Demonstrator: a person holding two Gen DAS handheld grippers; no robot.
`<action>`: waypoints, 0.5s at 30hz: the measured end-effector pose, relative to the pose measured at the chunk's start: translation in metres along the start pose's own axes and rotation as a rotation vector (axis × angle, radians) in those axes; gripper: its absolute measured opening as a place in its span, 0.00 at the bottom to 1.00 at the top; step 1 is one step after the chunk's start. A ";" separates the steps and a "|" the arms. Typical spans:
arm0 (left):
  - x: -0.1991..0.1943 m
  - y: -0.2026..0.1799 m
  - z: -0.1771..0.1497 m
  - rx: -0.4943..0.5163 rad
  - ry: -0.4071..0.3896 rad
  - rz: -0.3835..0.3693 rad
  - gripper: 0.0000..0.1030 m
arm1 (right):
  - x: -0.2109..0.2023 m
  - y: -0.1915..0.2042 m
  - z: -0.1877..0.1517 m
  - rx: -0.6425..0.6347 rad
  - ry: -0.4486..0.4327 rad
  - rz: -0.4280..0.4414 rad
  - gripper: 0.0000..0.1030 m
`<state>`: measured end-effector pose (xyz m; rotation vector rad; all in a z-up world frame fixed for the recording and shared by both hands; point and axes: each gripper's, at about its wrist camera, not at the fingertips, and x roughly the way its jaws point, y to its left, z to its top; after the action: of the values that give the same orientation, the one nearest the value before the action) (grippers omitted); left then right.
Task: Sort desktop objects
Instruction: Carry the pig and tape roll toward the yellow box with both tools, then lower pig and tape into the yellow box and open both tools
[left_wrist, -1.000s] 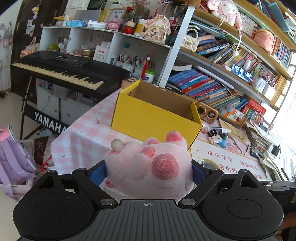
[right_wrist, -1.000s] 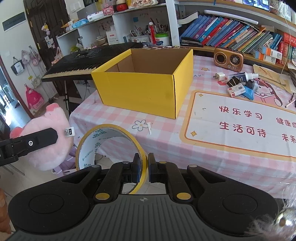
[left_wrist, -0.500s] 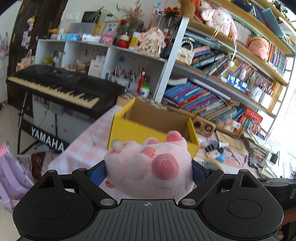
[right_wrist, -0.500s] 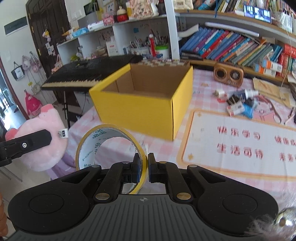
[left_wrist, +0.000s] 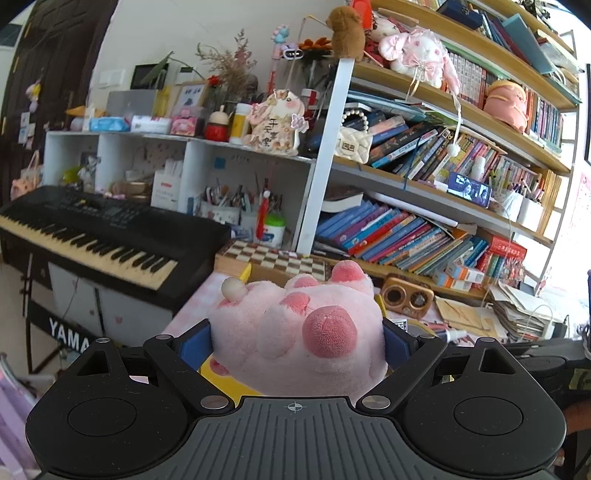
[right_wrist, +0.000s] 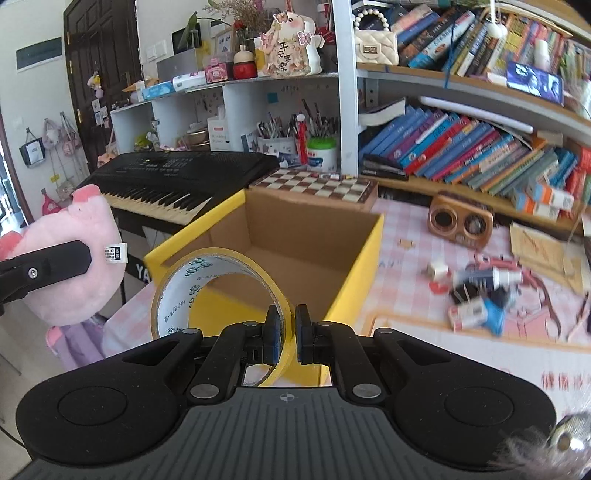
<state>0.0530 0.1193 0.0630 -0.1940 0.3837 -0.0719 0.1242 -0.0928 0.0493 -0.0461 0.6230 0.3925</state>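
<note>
The left gripper (left_wrist: 297, 341) has its fingers (left_wrist: 195, 338) spread wide and pressed against both sides of a soft pink plush paw toy with darker pink pads (left_wrist: 306, 328), which fills the gap between them. In the right wrist view that plush toy (right_wrist: 70, 266) hangs in the air to the left of the open yellow cardboard box with a brown inside (right_wrist: 295, 254), off the edge of the pink checked worktop (right_wrist: 410, 266).

The right gripper (right_wrist: 287, 334) has its fingers (right_wrist: 273, 332) closed tight on the wall of a roll of yellow adhesive tape with a white printed core (right_wrist: 218, 291); the roll stands on edge, held up just in front of the box's near yellow wall, with the box's bare inside showing through its hole.

To the right of the box on the worktop lie a small wooden two-dial radio (right_wrist: 460, 221) and a blurred heap of small stationery (right_wrist: 480, 295). Behind the box sits a brown-and-white chessboard case (right_wrist: 314, 186), and left of it a black electronic keyboard (right_wrist: 166, 177).
</note>
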 end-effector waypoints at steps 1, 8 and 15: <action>0.006 -0.001 0.003 0.005 0.000 0.000 0.90 | 0.006 -0.002 0.006 -0.007 0.002 0.001 0.07; 0.058 -0.006 0.019 0.039 0.028 0.013 0.90 | 0.059 -0.010 0.043 -0.109 0.028 0.011 0.07; 0.115 -0.009 0.016 0.097 0.117 0.037 0.90 | 0.131 -0.014 0.060 -0.258 0.155 0.042 0.07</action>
<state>0.1654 0.1005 0.0370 -0.0869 0.4989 -0.0649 0.2596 -0.0509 0.0214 -0.3127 0.7243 0.5118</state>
